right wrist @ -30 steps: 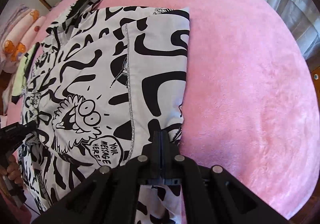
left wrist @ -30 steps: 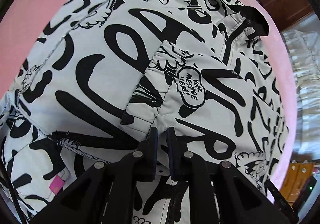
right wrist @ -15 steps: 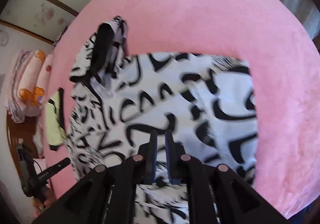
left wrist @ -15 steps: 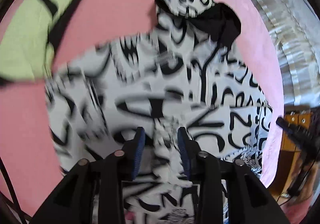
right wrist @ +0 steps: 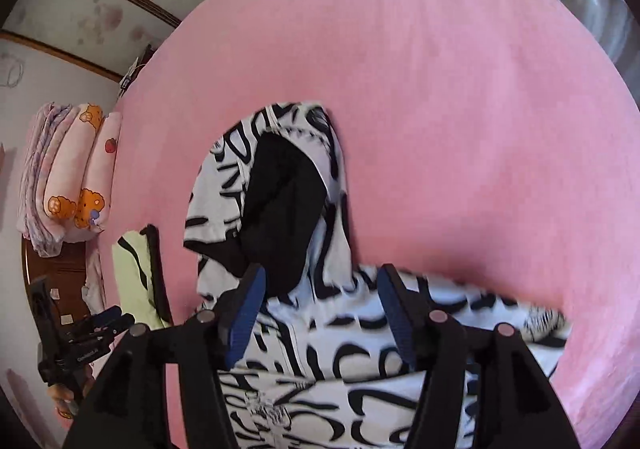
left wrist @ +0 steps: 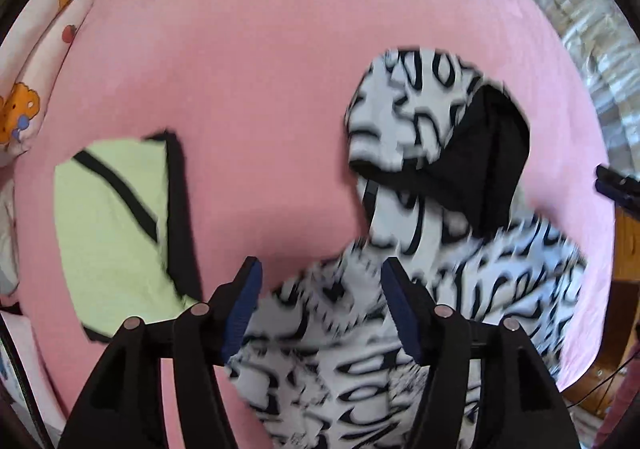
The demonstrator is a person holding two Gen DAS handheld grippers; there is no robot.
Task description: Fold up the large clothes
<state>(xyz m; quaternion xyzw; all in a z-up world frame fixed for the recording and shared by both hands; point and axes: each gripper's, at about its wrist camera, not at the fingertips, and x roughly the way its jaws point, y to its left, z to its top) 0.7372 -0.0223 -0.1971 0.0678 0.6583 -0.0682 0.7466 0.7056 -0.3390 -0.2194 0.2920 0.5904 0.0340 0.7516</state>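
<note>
Both grippers have risen and pulled back from the white hooded jacket printed with black graffiti lettering [left wrist: 420, 289], which a second ago filled each view and now lies lower in frame with much more bedding around it. Where the jaws earlier pinched its cloth, the left gripper [left wrist: 320, 309] now has its blue-padded jaws opening, parted above the jacket with nothing pressed between the pads; the right gripper [right wrist: 320, 313] is opening likewise, its pads clear of the fabric below. The jacket lies on a fuzzy pink blanket [right wrist: 460, 109] that covers the whole working surface, its hood [right wrist: 280, 185] turned open toward the far side to show a black lining, its body bunched in blurred folds nearer the cameras. Well apart from it, toward the left of the left wrist view, a pale yellow-green garment with black trim [left wrist: 116, 225] lies flat on the same blanket. Beyond the blanket's left edge sit rolled pink quilts printed with orange bears [right wrist: 76, 177], stacked on a brown wooden piece of furniture whose kind I cannot tell. A pale wall with faded pink blotches and brown wooden rails [right wrist: 100, 1] rises behind them. Shiny grey gathered curtain cloth [left wrist: 580, 29] hangs at the right of the left wrist view. In the right wrist view the left gripper's black body shows at lower left, held in a hand [right wrist: 64, 397].
</note>
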